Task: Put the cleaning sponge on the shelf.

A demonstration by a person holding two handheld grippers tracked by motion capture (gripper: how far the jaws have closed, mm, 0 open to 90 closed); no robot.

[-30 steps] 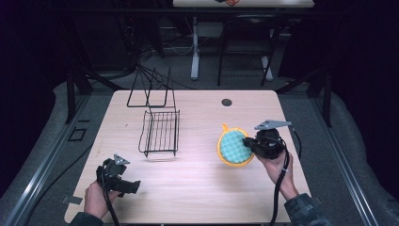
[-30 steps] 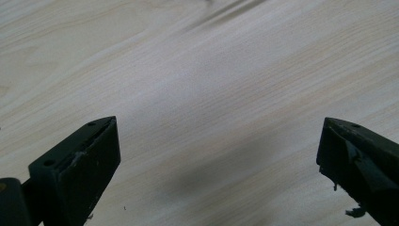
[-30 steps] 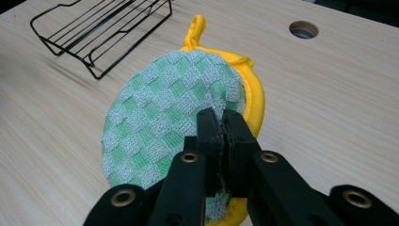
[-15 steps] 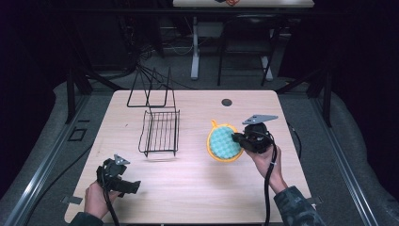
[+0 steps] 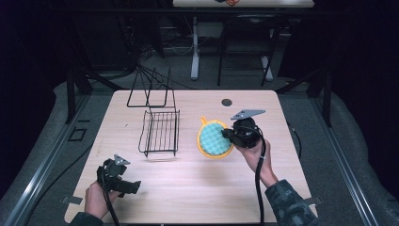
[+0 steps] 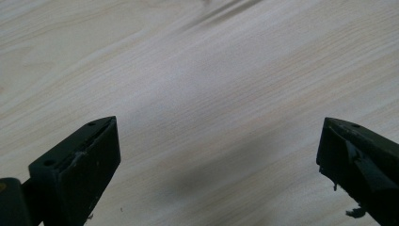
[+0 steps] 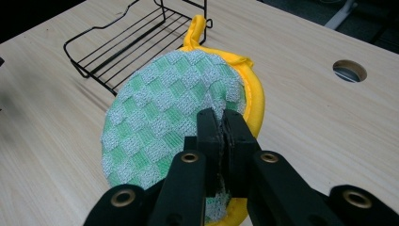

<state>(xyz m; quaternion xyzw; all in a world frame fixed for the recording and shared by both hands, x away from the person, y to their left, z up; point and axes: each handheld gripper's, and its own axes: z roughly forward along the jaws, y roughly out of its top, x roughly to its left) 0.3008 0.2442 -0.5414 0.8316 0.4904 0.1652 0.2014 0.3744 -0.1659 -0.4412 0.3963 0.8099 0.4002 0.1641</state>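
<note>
On the pale wooden counter [image 5: 188, 188], we are gripping a round green-and-white checked pot holder with a yellow rim and loop [image 5: 214, 139] in the right claw [image 5: 229, 135], whose jaws are pressing together on its near edge, as the right gripper view [image 7: 221, 141] is showing. The pot holder is tilting up off the counter, its loop pointing toward the far side, just beside a black wire rack [image 5: 160, 132] that is lying flat to its left. A second black wire frame [image 5: 149, 89] is standing upright behind that rack near the far edge. A small round hole [image 5: 227, 101] is sitting in the counter farther back. We are holding the left claw [image 5: 131, 187] low over bare wood near the front left corner, its jaws spreading wide apart with nothing between them.
</note>
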